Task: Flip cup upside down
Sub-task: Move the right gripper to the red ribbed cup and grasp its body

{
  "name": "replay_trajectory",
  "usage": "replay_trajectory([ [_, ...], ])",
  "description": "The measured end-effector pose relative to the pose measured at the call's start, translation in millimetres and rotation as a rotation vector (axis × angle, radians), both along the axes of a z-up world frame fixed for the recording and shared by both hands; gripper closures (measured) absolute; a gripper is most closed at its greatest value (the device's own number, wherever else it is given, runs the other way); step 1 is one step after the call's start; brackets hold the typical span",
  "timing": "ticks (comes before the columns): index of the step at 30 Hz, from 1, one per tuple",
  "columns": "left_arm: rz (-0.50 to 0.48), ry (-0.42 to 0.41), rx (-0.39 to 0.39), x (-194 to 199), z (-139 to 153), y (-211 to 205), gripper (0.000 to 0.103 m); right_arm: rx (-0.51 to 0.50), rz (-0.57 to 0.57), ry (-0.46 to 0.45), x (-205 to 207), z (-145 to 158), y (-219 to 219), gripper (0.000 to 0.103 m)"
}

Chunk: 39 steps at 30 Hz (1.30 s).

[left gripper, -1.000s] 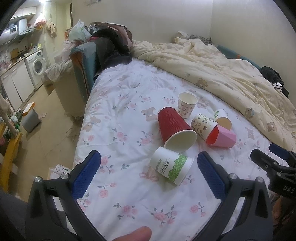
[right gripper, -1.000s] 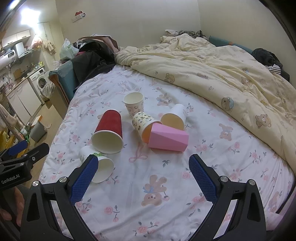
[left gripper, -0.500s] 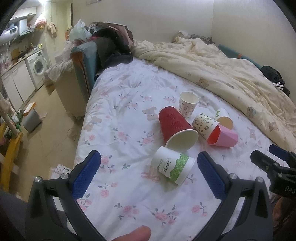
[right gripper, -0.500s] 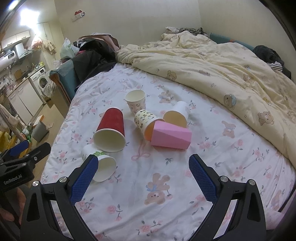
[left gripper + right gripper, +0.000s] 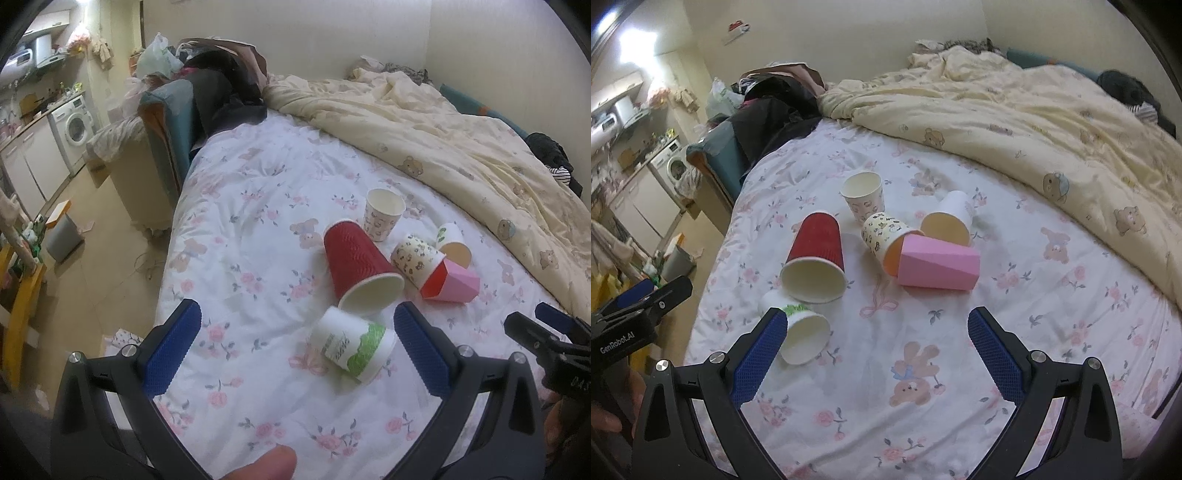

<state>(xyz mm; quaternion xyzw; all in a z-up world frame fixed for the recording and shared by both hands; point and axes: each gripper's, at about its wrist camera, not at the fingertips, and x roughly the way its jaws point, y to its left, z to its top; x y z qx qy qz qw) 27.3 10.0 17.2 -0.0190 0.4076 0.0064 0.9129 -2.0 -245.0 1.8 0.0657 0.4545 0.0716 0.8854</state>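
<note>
**Left wrist and right wrist: six cups on the bed, both claws wide and empty**

Left wrist view takes in the bed [image 5: 258, 236], spread with a white sheet printed in pink flowers and bears; a cream quilt [image 5: 461, 155] with bear prints is heaped along its far side; a blue chair [image 5: 166, 122] piled with dark clothes stands at the head end, and a washing machine [image 5: 75, 127] sits far off by the wall. On the sheet lie the cups, grouped near the middle: the red cup [image 5: 354, 262] on its side, mouth toward the camera; the pink cup [image 5: 452, 284] on its side, its rim touching the leopard-print cup [image 5: 415, 256], which also lies tipped over; the green-band cup [image 5: 351, 345] on its side just below the red one, between the left fingers in the picture; the white cup [image 5: 452, 243] on its side behind the pink; the small bear-print cup [image 5: 382, 214] standing upright, mouth up, farthest back. The left gripper [image 5: 295, 347] hovers above the sheet, jaws spread wide, holding nothing; a thumb tip [image 5: 269, 463] shows at the bottom edge. Right wrist view shows the right gripper [image 5: 877, 349] likewise spread wide and empty, above the sheet near the green-band cup [image 5: 801, 339]; the red cup [image 5: 816, 258] and pink cup [image 5: 938, 264] lie beyond it.
</note>
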Motion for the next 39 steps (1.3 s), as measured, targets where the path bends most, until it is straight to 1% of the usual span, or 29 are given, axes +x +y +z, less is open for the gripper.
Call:
replay_trajectory([
  [5,0.006,0.026,0.010,24,2,4,0.000,-0.003,0.022,0.023,26,-1,4,0.002],
  [7,0.011,0.061,0.029,37,-3,6,0.000,-0.003,0.035,0.037,38,-3,8,0.002],
  [8,0.012,0.097,0.046,46,-8,6,0.000,0.005,0.049,0.051,45,-4,10,0.002],
  [11,0.020,0.182,0.058,67,-19,12,0.000,0.029,0.075,0.097,64,-10,15,0.003],
  [16,0.060,0.231,0.060,85,-32,25,0.000,0.076,0.152,0.220,106,-22,33,0.003],
  [17,0.070,0.250,0.052,87,-36,29,0.000,0.092,0.168,0.254,115,-27,36,0.003],
  [18,0.078,0.276,0.042,89,-41,32,0.000,0.114,0.181,0.307,127,-35,40,0.003],
  [21,0.099,0.353,0.029,94,-56,38,0.000,0.165,0.209,0.408,147,-51,51,0.003],
  [23,0.104,0.390,0.022,96,-63,41,0.000,0.192,0.230,0.450,158,-58,61,0.003],
  [25,0.111,0.406,0.003,98,-66,43,0.000,0.205,0.256,0.505,169,-70,74,0.002],
  [27,0.124,0.412,0.002,99,-68,46,0.000,0.213,0.260,0.558,177,-81,85,0.003],
  [30,0.127,0.430,-0.009,101,-72,47,0.000,0.169,0.270,0.593,184,-94,98,0.003],
  [33,0.132,0.457,-0.047,100,-75,48,0.000,0.106,0.280,0.633,191,-113,110,0.003],
  [35,0.130,0.455,-0.033,100,-74,46,0.000,0.083,0.277,0.652,195,-125,114,0.003],
  [36,0.130,0.449,-0.023,100,-74,45,0.000,0.075,0.270,0.667,197,-130,113,0.005],
  [37,0.130,0.447,-0.018,100,-74,45,0.000,0.074,0.264,0.672,199,-134,113,0.013],
  [39,0.132,0.449,-0.019,100,-75,46,0.000,0.088,0.260,0.689,201,-140,113,0.020],
])
